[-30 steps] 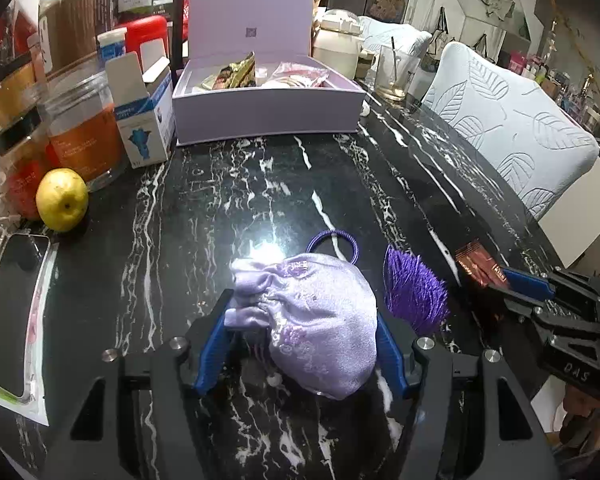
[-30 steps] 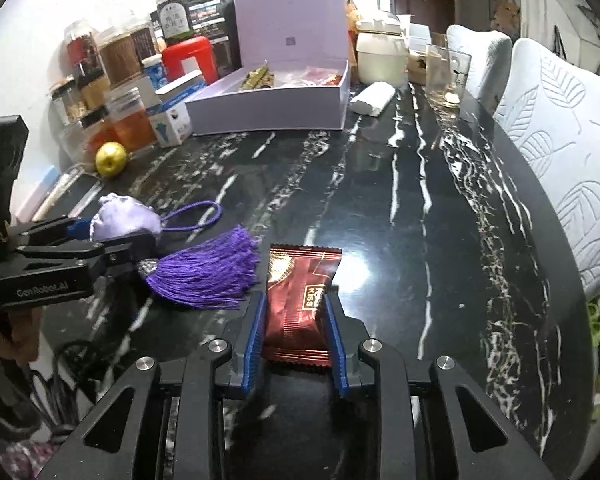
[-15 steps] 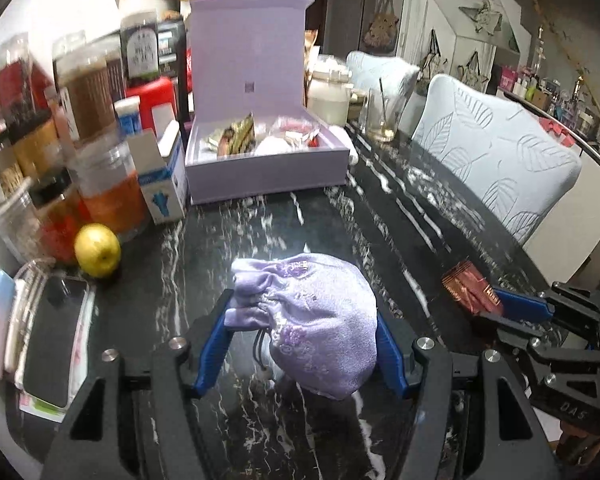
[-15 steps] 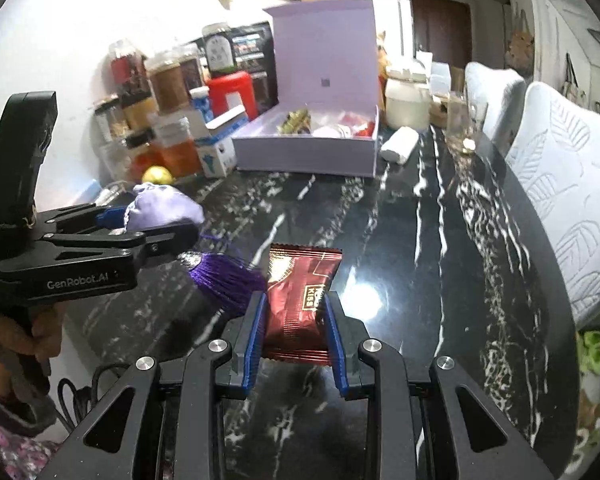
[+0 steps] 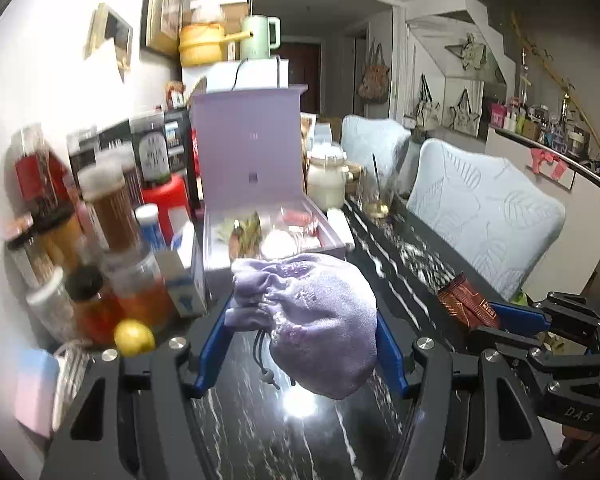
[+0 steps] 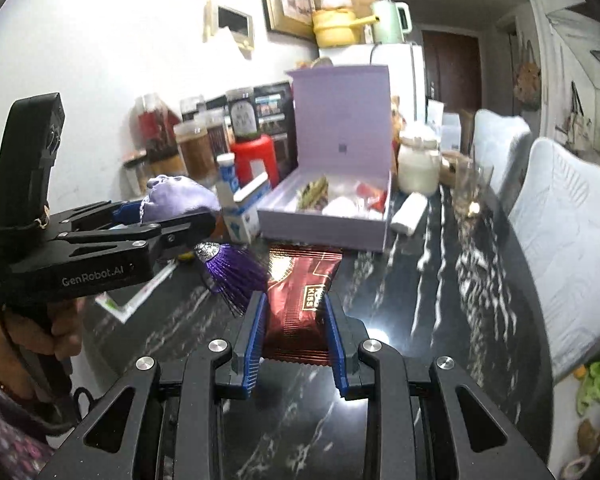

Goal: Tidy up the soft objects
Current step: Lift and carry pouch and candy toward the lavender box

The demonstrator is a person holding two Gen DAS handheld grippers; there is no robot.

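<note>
Blur smears the jars [image 5: 112, 216] crowded along the left wall in the left wrist view, so their labels cannot be read, and the lower part of the open lilac box [image 5: 260, 236] is hidden behind the pouch. The left gripper [image 5: 300, 344] pinches a lilac drawstring pouch [image 5: 312, 320] between its blue pads, clear above the black marble table [image 5: 400, 272]; a cord with a small bead hangs from its gathered neck. Seen from the right wrist, a purple tassel [image 6: 236, 272] dangles below that gripper, its cord out of sight. The right gripper [image 6: 294, 332] is pressed onto a dark red snack packet [image 6: 300, 300], whose lower edge sits between the pads and whose top covers part of the box's front wall. Contents of the box [image 6: 340, 200] are a jumble of wrappers, hard to tell apart. Beside the box stand a small white and blue carton [image 6: 244, 208], a red container [image 6: 256, 160] and a white lidded jar [image 6: 418, 164]. A yellow fruit [image 5: 134, 338] lies near the jars. Two pale quilted chairs [image 6: 568, 232] line the table's right edge. A person's hand [image 6: 32, 332] grips the left handle.
</note>
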